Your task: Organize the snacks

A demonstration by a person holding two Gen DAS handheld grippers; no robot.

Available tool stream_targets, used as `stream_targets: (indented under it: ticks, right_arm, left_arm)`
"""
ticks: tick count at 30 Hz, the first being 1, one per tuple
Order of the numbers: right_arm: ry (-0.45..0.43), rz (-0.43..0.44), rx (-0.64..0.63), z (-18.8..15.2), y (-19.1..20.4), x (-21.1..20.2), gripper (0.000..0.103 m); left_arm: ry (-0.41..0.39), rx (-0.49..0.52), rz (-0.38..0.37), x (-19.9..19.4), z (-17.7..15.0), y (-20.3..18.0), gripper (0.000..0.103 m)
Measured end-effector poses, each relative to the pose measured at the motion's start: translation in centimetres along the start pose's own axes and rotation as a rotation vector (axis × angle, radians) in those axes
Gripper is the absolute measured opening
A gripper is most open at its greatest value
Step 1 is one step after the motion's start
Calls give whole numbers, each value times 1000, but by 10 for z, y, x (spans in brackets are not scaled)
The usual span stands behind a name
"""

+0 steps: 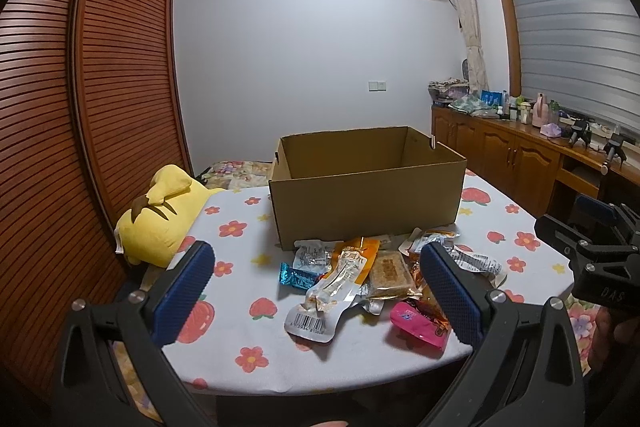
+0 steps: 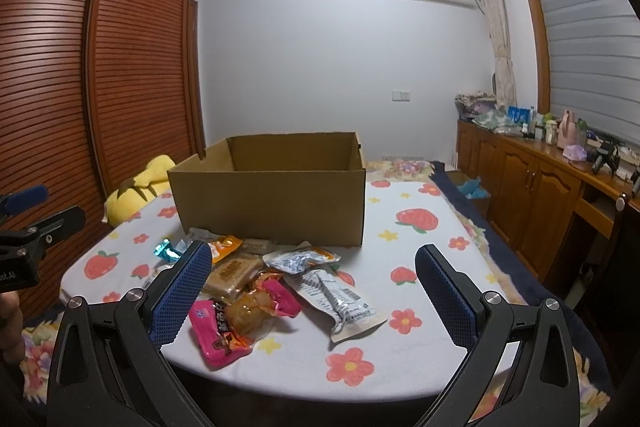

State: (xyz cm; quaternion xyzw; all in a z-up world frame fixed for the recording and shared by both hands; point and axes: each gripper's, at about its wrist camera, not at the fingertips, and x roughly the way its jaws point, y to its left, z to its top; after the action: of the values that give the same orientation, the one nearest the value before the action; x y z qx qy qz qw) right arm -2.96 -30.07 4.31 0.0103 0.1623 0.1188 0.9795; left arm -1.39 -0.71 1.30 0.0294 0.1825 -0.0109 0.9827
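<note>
Snack packets (image 1: pixel 360 279) heaped against the cardboard box (image 1: pixel 366 205)

Left gripper (image 1: pixel 316 291) and right gripper (image 2: pixel 314 287) both hover near the box, fingers spread wide, holding nothing.

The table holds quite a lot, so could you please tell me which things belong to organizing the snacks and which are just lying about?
Part of the job:
- snack packets piled in front of the box
- cardboard box, open-topped
- left gripper and right gripper, both open

Just lying about:
- yellow plush toy
- clutter on the wooden sideboard
</note>
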Motion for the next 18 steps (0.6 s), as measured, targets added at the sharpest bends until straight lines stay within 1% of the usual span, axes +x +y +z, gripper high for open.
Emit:
stream_targets:
  ticks: [18]
  right_arm:
    - [2,2,1,0,0,0,103]
  left_arm:
    - [3,6,-5,-2,-1,0,103]
